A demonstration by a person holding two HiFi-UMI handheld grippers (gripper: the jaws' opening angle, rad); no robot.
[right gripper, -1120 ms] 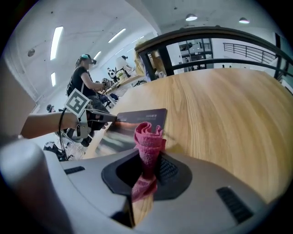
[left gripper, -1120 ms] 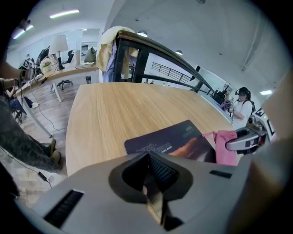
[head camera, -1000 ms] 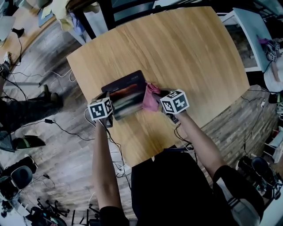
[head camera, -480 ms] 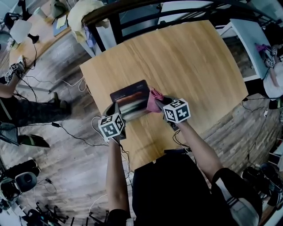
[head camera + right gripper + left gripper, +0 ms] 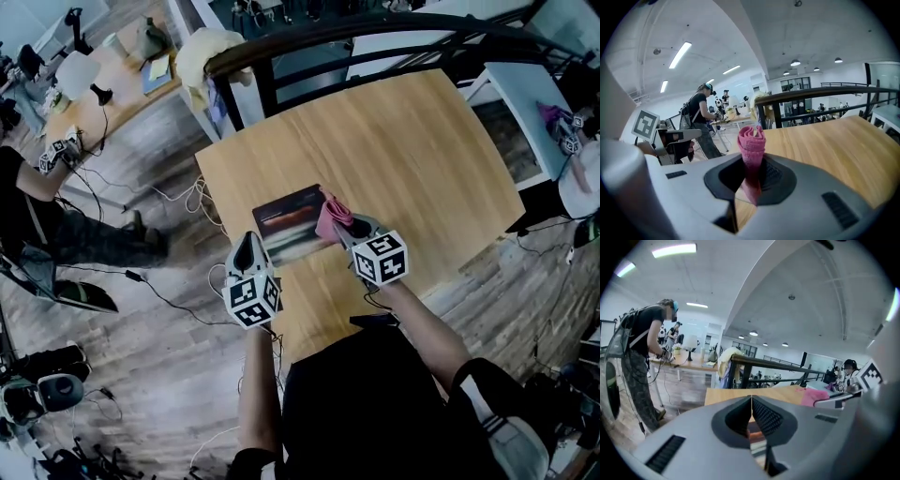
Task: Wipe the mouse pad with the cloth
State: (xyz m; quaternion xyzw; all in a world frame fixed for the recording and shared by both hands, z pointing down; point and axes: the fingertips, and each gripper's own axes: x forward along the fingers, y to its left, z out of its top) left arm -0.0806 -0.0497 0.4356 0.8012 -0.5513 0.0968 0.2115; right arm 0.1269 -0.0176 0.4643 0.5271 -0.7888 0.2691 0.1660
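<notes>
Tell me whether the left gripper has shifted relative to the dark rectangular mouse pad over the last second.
Yes. The left gripper has pulled back toward the person, away from the near-left corner of the mouse pad; its jaws are together.

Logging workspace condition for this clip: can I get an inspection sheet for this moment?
Surface: wooden table.
Job's things: mouse pad flat on table; pink cloth at its right edge.
Clutter: nothing seen on the table.
Grippers: left gripper shut, empty, by the pad's near-left corner; right gripper shut on cloth.
Cables: several cables on the floor left of the table.
Surroundings: railing beyond table; person at a desk, far left.
</notes>
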